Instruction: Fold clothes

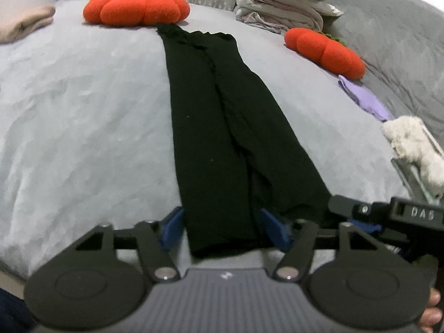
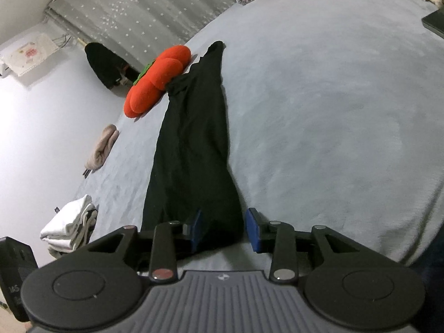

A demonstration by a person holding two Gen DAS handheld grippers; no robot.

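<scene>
The long black folded pair of trousers lies stretched flat along the grey bedsheet, and both the left gripper and right gripper angle down, jaws parted, straddling its near hem unclamped.

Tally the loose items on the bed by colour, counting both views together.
Black: 1, the long garment.
Orange: 2, the pumpkin cushions.
Purple: 1, folded cloth.
Beige: 1, rolled cloth.
White: 1, folded stack.
Total: 6
</scene>
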